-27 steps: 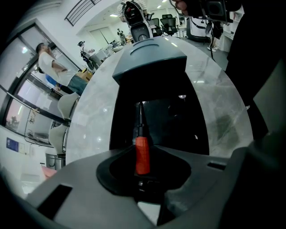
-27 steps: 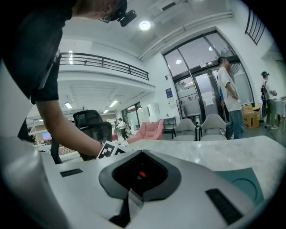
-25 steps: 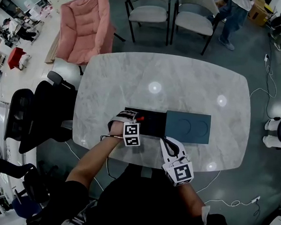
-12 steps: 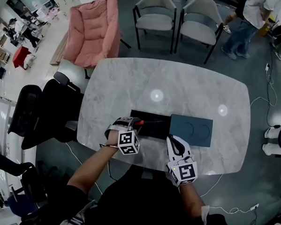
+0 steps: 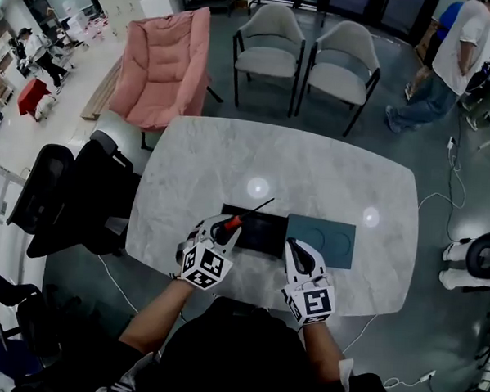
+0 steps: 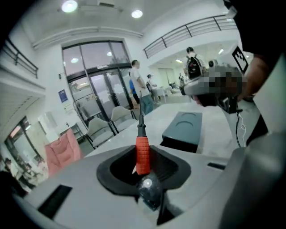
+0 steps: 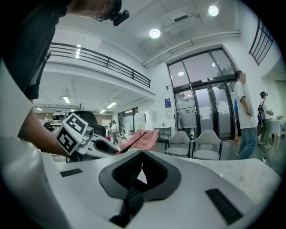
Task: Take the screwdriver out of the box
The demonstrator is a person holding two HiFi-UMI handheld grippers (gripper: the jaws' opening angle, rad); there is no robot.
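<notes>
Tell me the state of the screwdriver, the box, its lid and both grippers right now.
screwdriver, held by its red handle, in the air, out of the box
left gripper, shut on the screwdriver
right gripper, shut, empty
box, open, on the table
lid, off, flat beside the box

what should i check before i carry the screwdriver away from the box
1. Grip: left gripper fingers closed on the red handle of the screwdriver. ok
2. Tool clear of the box: it is held above the box, with the shaft angled up past the far rim. ok
3. Right gripper: shut and empty at the box's near edge, apart from the tool. ok
4. Lid: flat on the table beside the box, not under the shaft. ok
5. Set-down space: bare table beyond the box. ok
6. Anything else left inside the box: the interior is too dark. cannot tell
</notes>
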